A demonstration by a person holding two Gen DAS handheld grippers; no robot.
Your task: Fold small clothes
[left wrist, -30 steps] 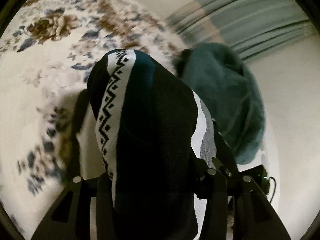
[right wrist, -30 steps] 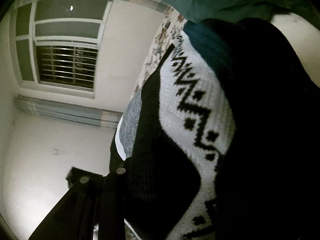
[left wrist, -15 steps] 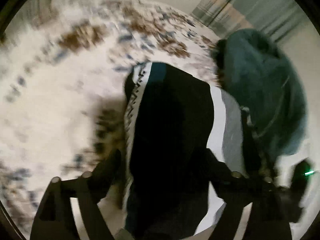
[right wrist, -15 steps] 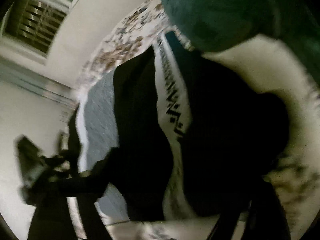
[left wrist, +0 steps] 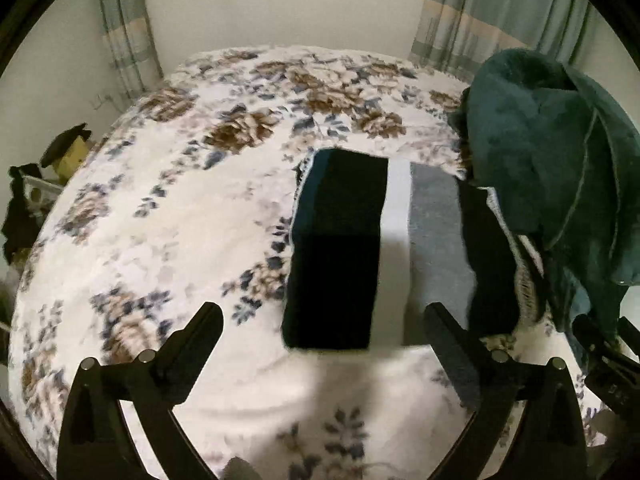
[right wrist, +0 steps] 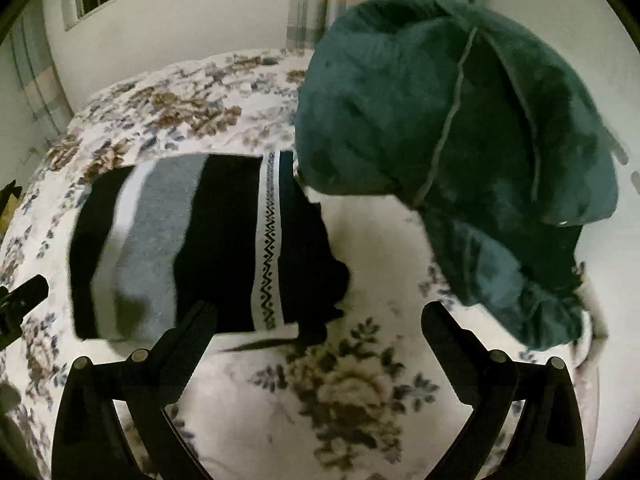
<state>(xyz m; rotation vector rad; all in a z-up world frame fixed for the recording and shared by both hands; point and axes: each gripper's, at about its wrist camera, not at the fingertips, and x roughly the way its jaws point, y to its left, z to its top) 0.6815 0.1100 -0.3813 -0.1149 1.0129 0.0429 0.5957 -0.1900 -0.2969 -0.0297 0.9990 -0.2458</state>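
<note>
A folded striped knit garment (left wrist: pixel 360 248), black with white and grey bands and a zigzag strip, lies flat on the floral bed cover (left wrist: pixel 160 208). It also shows in the right wrist view (right wrist: pixel 208 248). My left gripper (left wrist: pixel 322 326) is open and empty, just in front of its near edge. My right gripper (right wrist: pixel 318 322) is open and empty, at the garment's near right corner. A crumpled dark teal fleece garment (right wrist: pixel 460 152) lies to the right of it, also in the left wrist view (left wrist: pixel 560 184).
The bed cover (right wrist: pixel 360 392) fills the foreground. Curtains (left wrist: pixel 480 12) and a white wall stand behind the bed. Dark items (left wrist: pixel 64 152) sit beside the bed at the left. The other gripper's tip (right wrist: pixel 20 300) shows at the left edge.
Both grippers were shut on the striped garment and holding it up. They have let it go, it now lies folded on the bed, and both grippers have pulled back open.
</note>
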